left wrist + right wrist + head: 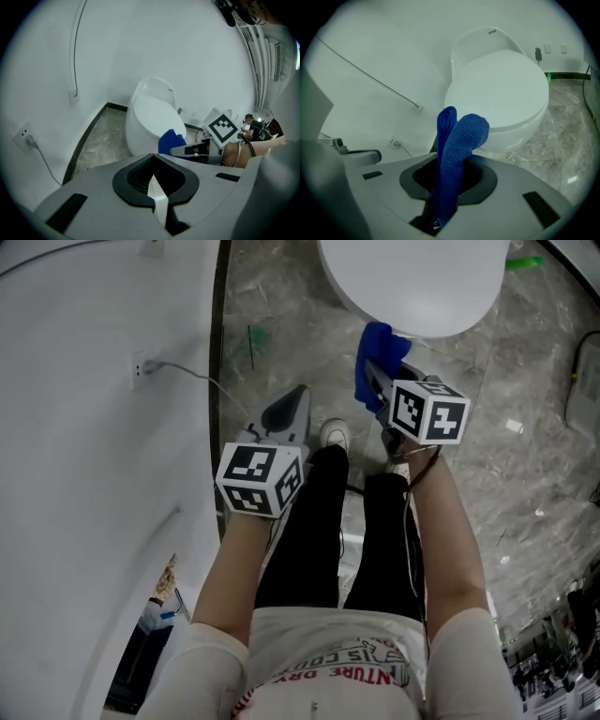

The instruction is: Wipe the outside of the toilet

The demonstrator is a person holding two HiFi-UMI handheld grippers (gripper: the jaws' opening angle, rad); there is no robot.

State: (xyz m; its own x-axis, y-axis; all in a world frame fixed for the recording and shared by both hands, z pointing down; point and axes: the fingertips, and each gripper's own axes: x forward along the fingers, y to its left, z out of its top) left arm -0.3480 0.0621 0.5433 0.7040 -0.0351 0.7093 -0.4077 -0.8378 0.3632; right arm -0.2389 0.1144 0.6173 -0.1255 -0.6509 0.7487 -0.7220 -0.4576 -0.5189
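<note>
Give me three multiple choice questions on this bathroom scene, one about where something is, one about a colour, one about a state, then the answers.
1. Where is the blue terry cloth?
A) in a bucket
B) in the right gripper
C) on a shelf

2. What colour is the ceramic toilet?
A) white
B) black
C) green

3. How is the toilet's lid?
A) raised
B) missing
C) down

Answers:
1 B, the cloth stands clamped between that gripper's jaws.
2 A, bowl and lid show white in both gripper views.
3 C, the lid lies flat over the bowl.
</note>
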